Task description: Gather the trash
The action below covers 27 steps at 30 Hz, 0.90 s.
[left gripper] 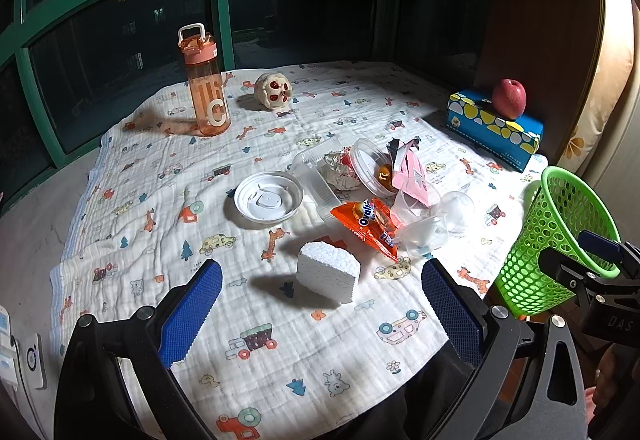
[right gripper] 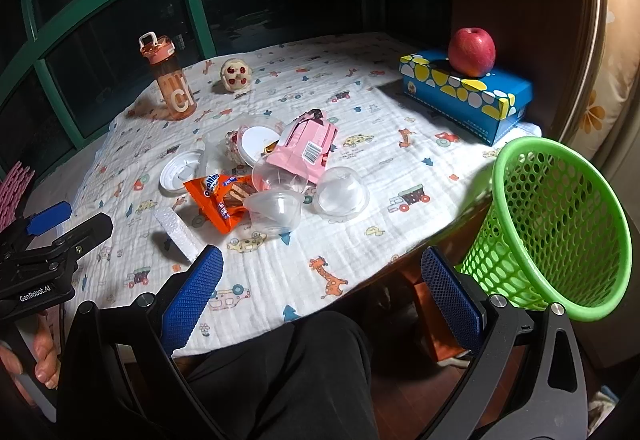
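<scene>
Okay, both hand-held grippers, left hand-held gripper and right hand-held gripper, gape empty; I'd pinch the foam block by its flat sides, gently: light, crumbly.

**Night-time setup by the green windows**

Dark green window frames wrap round the back, pitch black glass outside. A wooden panel stands on the right beside a floral curtain. The counter wears a cartoon-print cloth, lit from above.
</scene>
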### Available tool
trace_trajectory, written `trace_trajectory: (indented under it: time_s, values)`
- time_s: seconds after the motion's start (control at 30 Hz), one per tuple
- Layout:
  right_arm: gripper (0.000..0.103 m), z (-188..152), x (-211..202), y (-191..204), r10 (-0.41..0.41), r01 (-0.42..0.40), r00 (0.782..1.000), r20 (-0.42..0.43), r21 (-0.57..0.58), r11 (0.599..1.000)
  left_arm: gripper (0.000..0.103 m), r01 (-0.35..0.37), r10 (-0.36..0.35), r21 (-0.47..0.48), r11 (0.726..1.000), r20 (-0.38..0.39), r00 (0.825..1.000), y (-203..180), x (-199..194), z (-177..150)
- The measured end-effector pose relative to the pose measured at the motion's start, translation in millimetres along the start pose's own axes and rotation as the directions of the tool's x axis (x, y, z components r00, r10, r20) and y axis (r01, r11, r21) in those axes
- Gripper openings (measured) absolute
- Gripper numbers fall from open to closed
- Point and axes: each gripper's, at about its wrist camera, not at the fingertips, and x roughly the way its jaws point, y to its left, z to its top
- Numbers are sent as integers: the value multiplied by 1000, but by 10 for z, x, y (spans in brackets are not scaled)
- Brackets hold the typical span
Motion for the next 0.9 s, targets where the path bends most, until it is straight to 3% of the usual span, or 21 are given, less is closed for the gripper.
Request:
trace_trajectory:
  time_s: [0.9]
  values:
    - [98,25,74,5,0,0,1000,-9,-2,1000,97,-4,4,3,1000,-3,1000,41,94,31]
